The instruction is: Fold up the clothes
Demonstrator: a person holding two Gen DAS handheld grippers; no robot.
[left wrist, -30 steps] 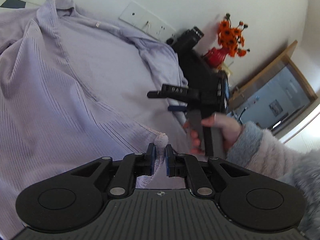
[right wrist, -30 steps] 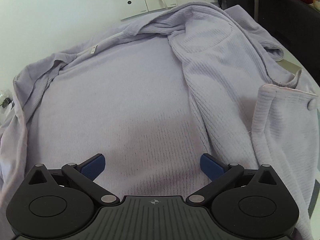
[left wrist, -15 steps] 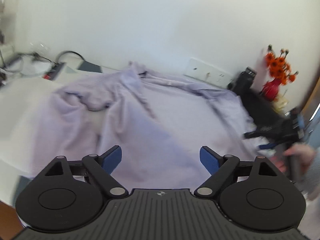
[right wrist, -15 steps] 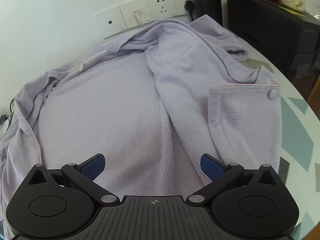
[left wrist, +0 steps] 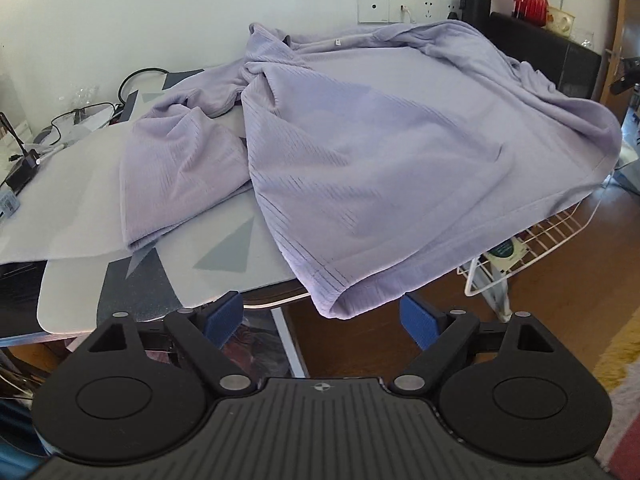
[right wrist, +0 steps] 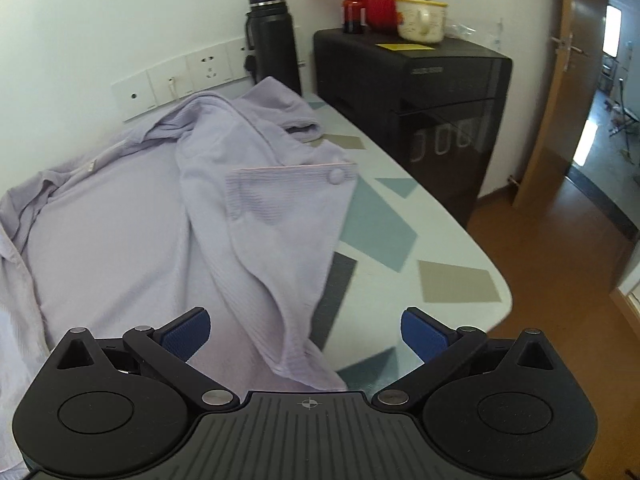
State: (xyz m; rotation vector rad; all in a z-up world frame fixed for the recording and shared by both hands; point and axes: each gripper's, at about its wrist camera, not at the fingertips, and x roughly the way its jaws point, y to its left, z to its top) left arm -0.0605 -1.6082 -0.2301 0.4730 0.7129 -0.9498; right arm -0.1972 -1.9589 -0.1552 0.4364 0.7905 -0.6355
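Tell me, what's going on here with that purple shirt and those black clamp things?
A person is folding a lilac shirt spread over a patterned table, using a hand-held gripper in each hand. Right now neither one holds the cloth. The left gripper has just opened and is empty, near the hem that hangs over the table edge. The right gripper is open too, above a folded-in cuff with a button.
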